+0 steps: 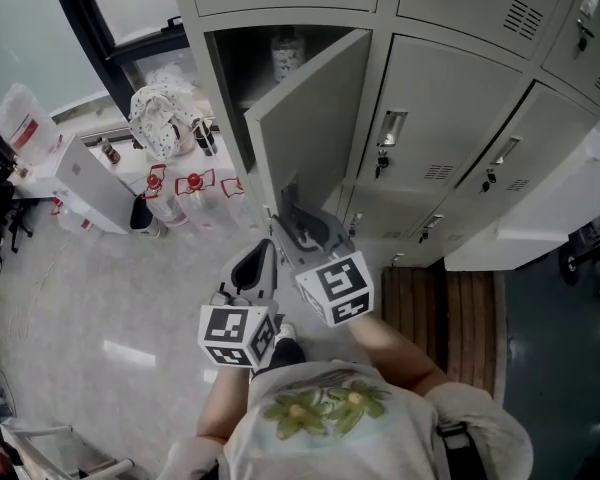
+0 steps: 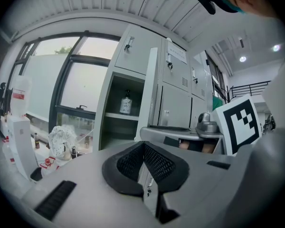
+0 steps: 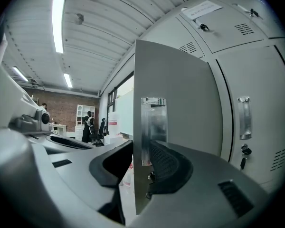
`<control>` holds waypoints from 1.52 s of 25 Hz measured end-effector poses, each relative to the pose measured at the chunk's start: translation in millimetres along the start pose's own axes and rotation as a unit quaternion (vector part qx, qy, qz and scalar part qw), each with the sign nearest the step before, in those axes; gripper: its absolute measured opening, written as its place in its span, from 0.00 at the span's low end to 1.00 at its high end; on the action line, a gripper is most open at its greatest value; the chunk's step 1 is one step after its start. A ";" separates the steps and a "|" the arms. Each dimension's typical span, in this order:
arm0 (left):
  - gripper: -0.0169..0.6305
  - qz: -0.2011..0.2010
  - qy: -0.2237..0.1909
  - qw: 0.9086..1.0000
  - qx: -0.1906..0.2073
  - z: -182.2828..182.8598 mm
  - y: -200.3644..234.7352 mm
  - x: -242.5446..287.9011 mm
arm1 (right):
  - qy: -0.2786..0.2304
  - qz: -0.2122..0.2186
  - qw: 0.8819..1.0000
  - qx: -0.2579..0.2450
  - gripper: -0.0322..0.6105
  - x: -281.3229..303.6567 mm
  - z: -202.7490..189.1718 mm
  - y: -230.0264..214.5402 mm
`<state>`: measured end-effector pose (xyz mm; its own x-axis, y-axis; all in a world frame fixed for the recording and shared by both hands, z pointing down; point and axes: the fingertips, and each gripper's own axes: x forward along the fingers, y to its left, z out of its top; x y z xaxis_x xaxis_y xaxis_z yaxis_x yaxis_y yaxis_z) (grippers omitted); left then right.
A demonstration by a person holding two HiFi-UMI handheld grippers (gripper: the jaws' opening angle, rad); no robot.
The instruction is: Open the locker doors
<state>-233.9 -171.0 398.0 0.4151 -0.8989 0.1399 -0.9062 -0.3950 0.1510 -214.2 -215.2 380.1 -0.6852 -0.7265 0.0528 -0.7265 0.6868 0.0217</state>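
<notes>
The grey locker door [image 1: 310, 118] stands swung out towards me, leaving its compartment open with a white bottle [image 1: 286, 56] on the shelf inside. My right gripper [image 1: 288, 210] is shut on the door's free edge. In the right gripper view the door [image 3: 180, 89] runs between the jaws of the right gripper [image 3: 141, 148], beside the metal handle plate [image 3: 153, 127]. My left gripper [image 1: 260, 260] hangs just left of it, below the door, holding nothing. In the left gripper view its pads [image 2: 154, 161] meet, and the open door [image 2: 150, 89] and the bottle [image 2: 126, 103] lie ahead.
Closed lockers [image 1: 450, 118] with handles [image 1: 390, 128] fill the wall to the right and above. On the floor at the left are several bottles [image 1: 190, 198], a white bag [image 1: 165, 118] and a white box [image 1: 95, 183]. A wooden mat [image 1: 445, 308] lies at the lockers' foot.
</notes>
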 end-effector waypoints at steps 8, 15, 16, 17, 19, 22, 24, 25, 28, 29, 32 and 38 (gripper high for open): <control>0.07 -0.009 0.005 1.000 0.008 -2.8 -19.0 0.5 | 0.000 -0.004 1.000 0.004 0.24 -23.9 -2.0 -6.0; 0.07 -0.029 0.002 0.999 0.021 -5.2 -44.0 -0.8 | 0.000 -0.018 1.000 0.008 0.24 -45.6 -3.7 -13.5; 0.07 -0.031 0.001 0.999 0.022 -5.2 -46.7 -1.3 | 0.000 -0.020 1.000 0.010 0.24 -48.5 -4.2 -14.6; 0.07 -0.032 0.000 0.999 0.023 -5.5 -49.0 -1.8 | 0.001 -0.023 1.000 0.012 0.24 -51.0 -4.5 -15.6; 0.07 -0.034 0.001 0.999 0.025 -6.2 -53.1 -3.2 | 0.004 -0.027 1.000 0.014 0.24 -55.8 -4.7 -17.4; 0.07 -0.035 0.001 0.999 0.027 -6.4 -59.7 -5.1 | 0.005 -0.035 0.999 0.012 0.24 -63.4 -4.5 -19.9; 0.07 -0.037 0.000 0.999 0.028 -6.6 -63.8 -6.0 | 0.006 -0.039 0.999 0.010 0.22 -67.7 -4.9 -21.1; 0.07 -0.038 0.000 0.999 0.029 -6.8 -65.7 -6.5 | 0.007 -0.040 0.999 0.009 0.22 -69.4 -5.2 -21.3; 0.07 -0.042 0.001 0.999 0.031 -7.3 -72.0 -8.3 | 0.010 -0.044 0.999 0.005 0.19 -75.0 -5.8 -21.3; 0.07 -0.044 0.002 0.999 0.032 -7.4 -74.3 -8.7 | 0.011 -0.046 0.999 0.004 0.19 -77.0 -6.1 -21.5; 0.07 -0.047 0.001 0.998 0.034 -7.2 -80.5 -9.4 | 0.012 -0.047 0.999 0.003 0.16 -82.4 -6.7 -22.8; 0.07 -0.054 0.001 0.998 0.036 -8.5 -91.0 -10.4 | 0.014 -0.044 0.999 0.010 0.14 -89.6 -8.0 -26.2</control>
<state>-155.0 -124.1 391.1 0.5116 -0.8497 0.1279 -0.8591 -0.5031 0.0943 -133.3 -167.9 382.9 -0.6163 -0.7835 0.0795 -0.7855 0.6188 0.0080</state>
